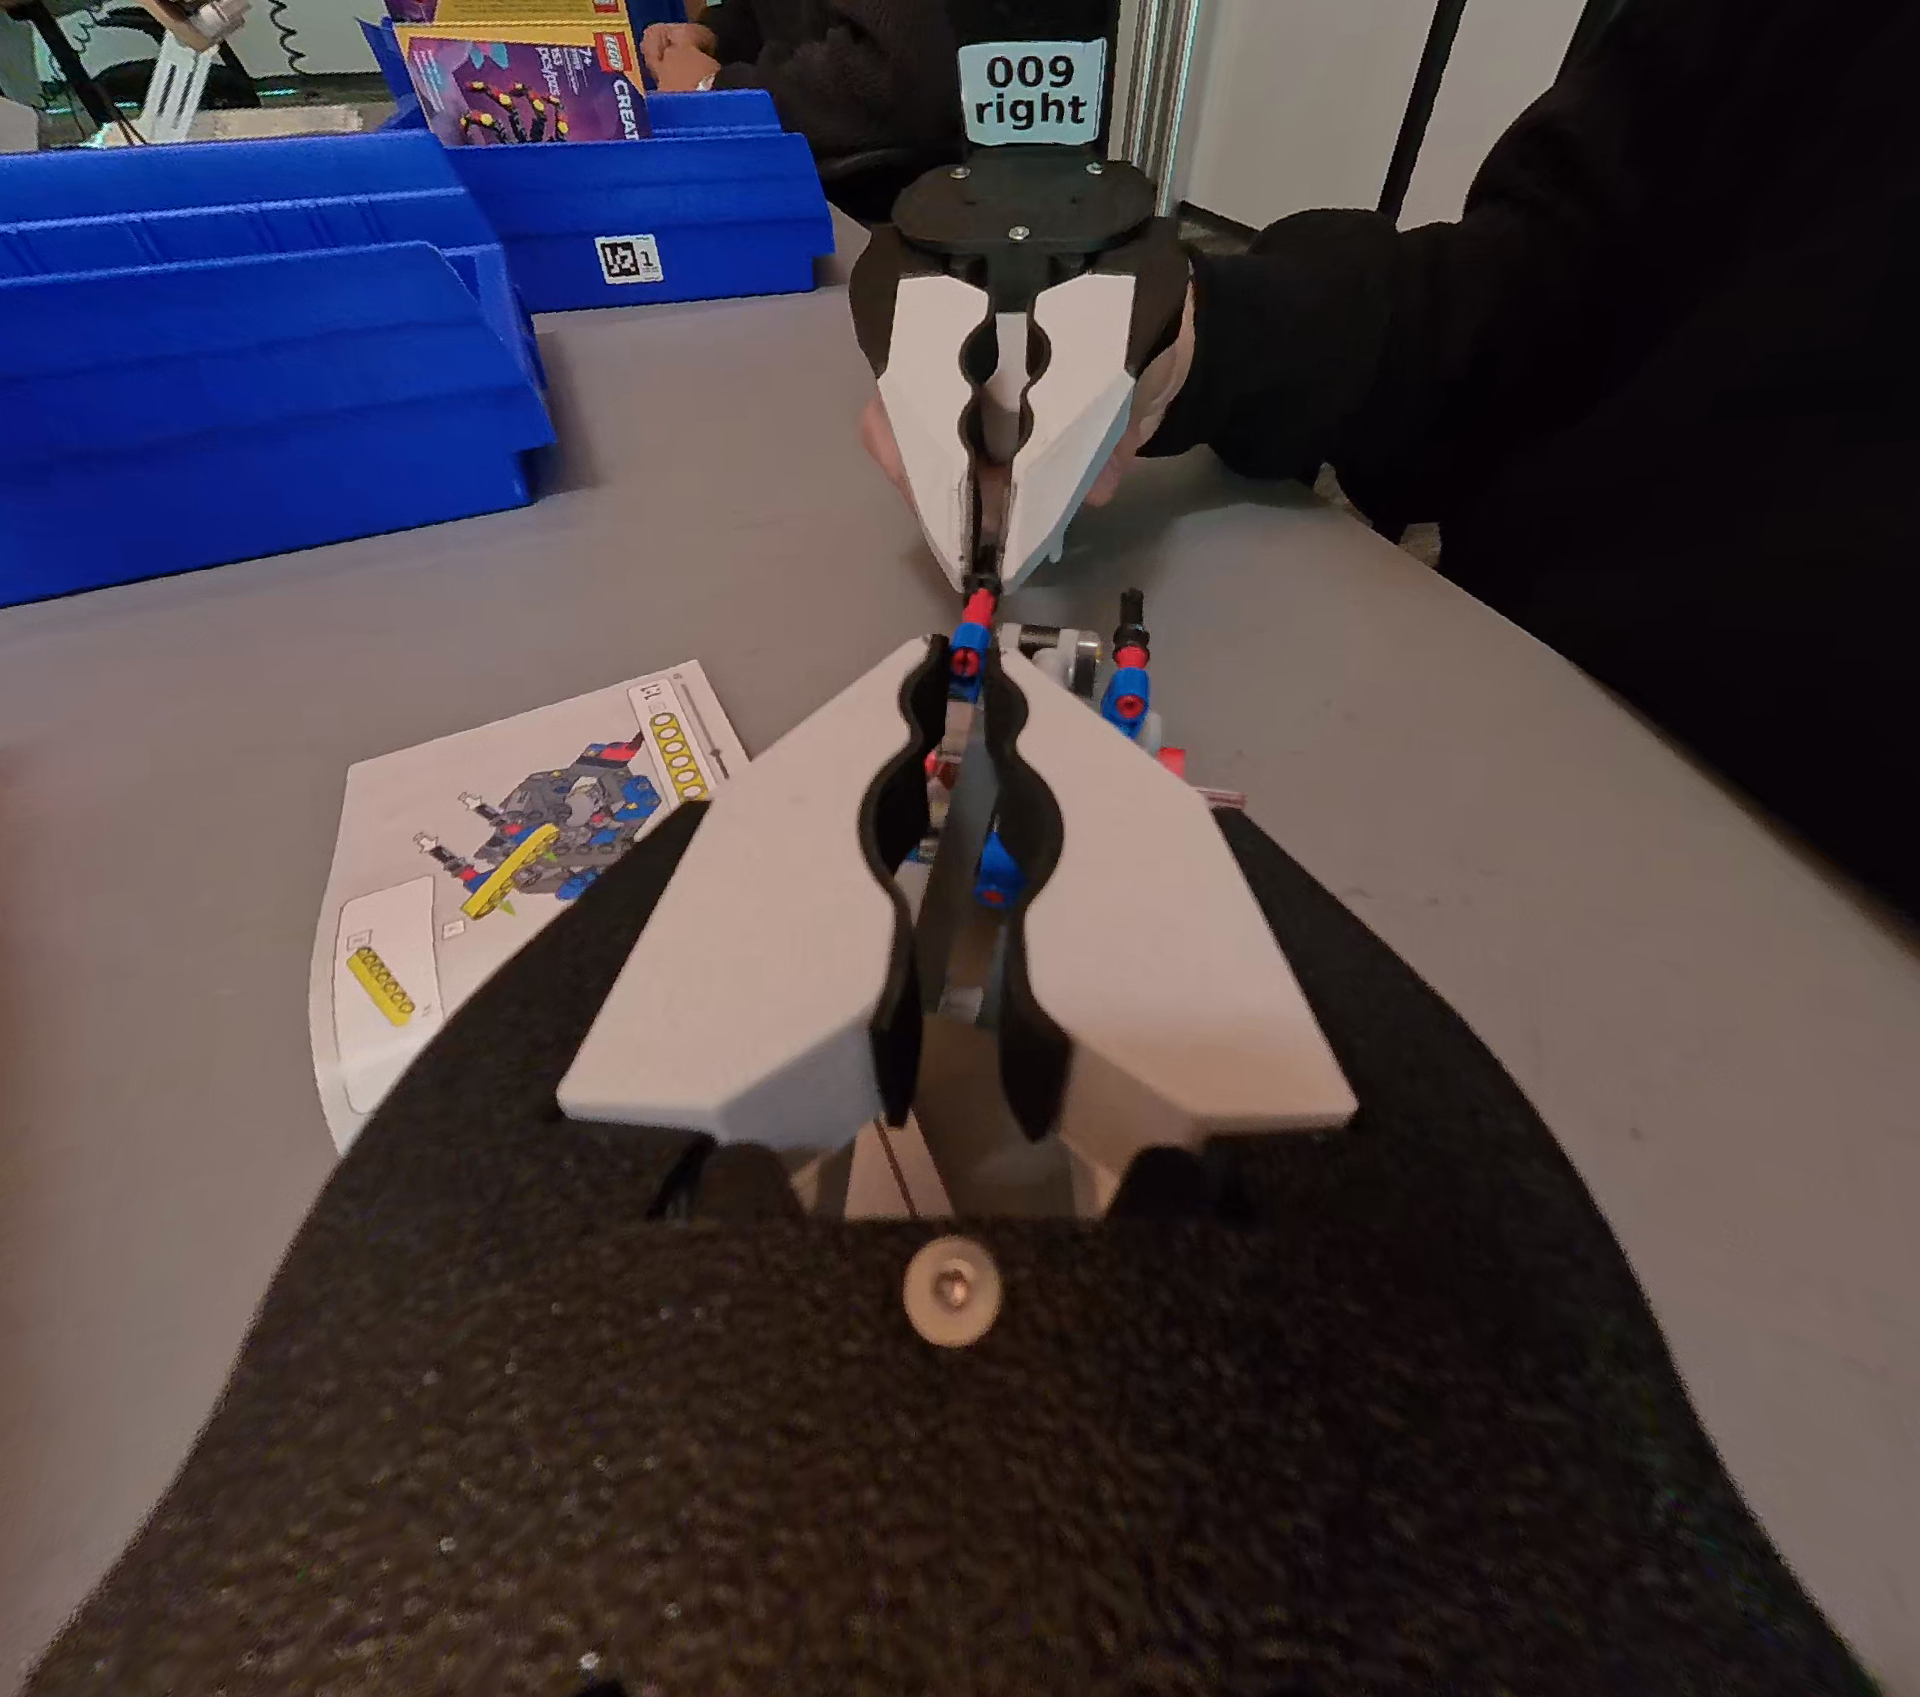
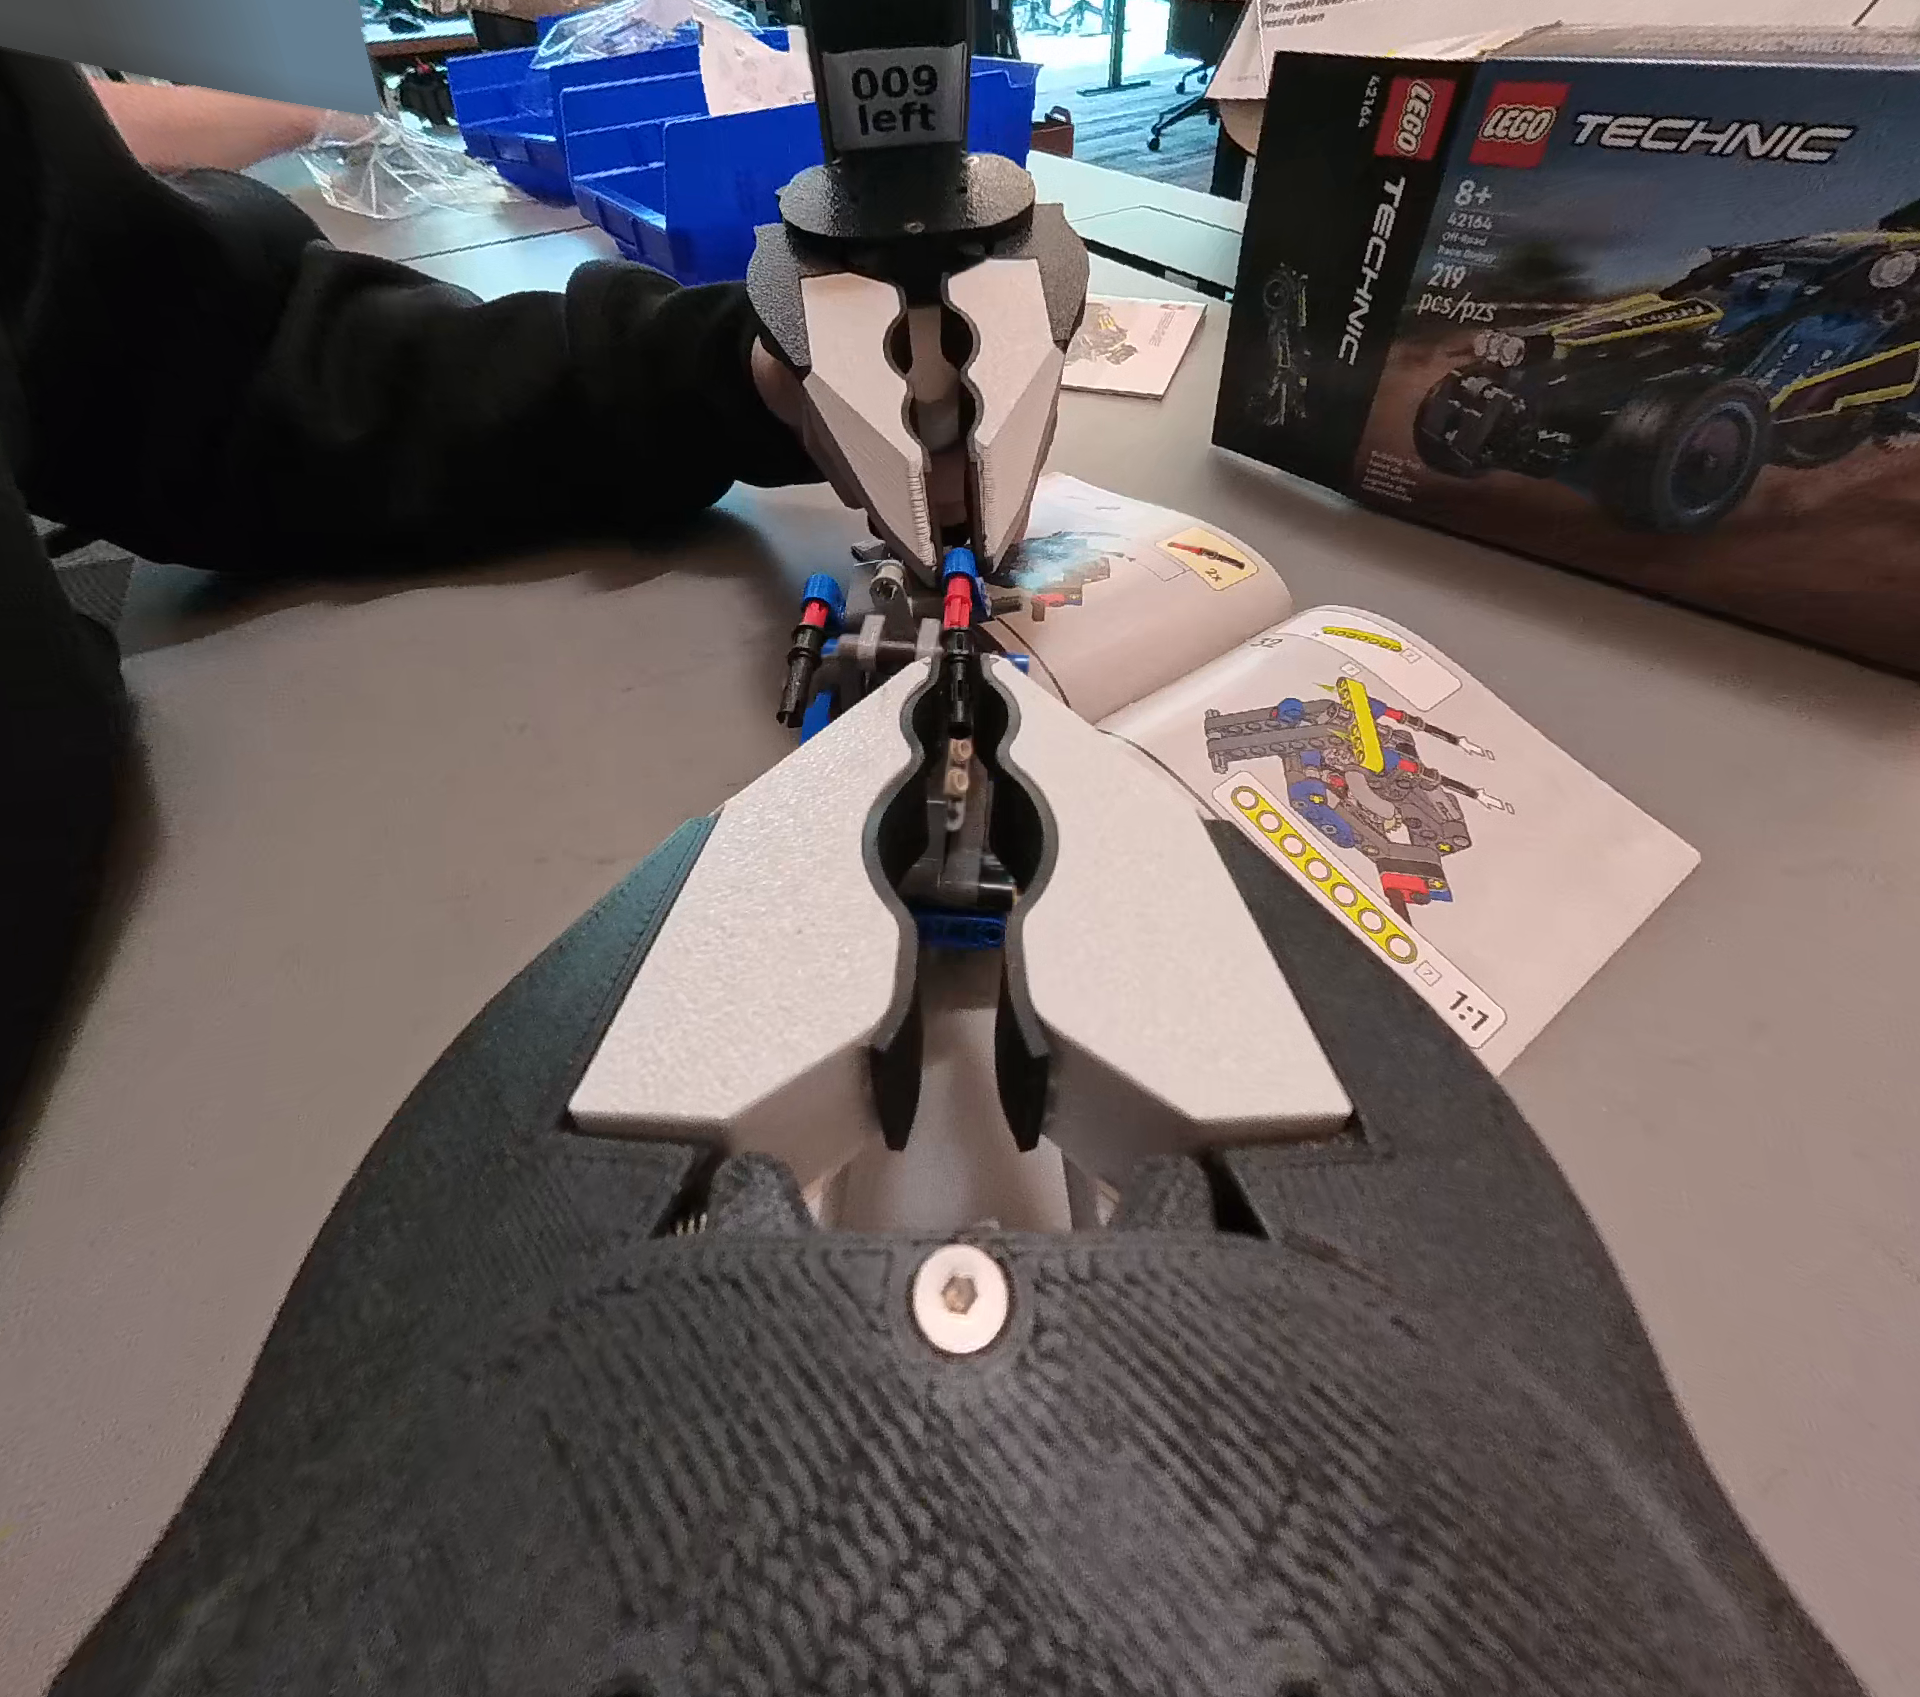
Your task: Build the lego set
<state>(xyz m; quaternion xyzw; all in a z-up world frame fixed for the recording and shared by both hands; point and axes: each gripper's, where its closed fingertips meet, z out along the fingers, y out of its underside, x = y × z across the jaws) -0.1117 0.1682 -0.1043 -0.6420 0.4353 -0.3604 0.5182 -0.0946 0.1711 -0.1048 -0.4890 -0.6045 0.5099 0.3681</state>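
1. The left tool (image 1: 971, 660) is seen closed, its tips pinched on the small brick assembly (image 2: 894, 629) of grey, blue and red parts, at the blue connector end.
2. The right tool (image 2: 956, 671) is seen closed on a black pin (image 2: 956, 681) that juts from a red-and-blue connector of the same assembly; the pads are pressed against the pin.
3. The two tools are set tip to tip, with the assembly held between them just above the grey desk (image 1: 416, 608).
4. A second black pin (image 2: 800, 660) is seen on the assembly's left side, free of both tools.
5. An open instruction booklet (image 2: 1403, 816) lies on the desk just right of the assembly.
6. A printed set box (image 2: 1558, 276) stands at far right.
7. Blue bins (image 1: 260, 359) are ranged at far left.
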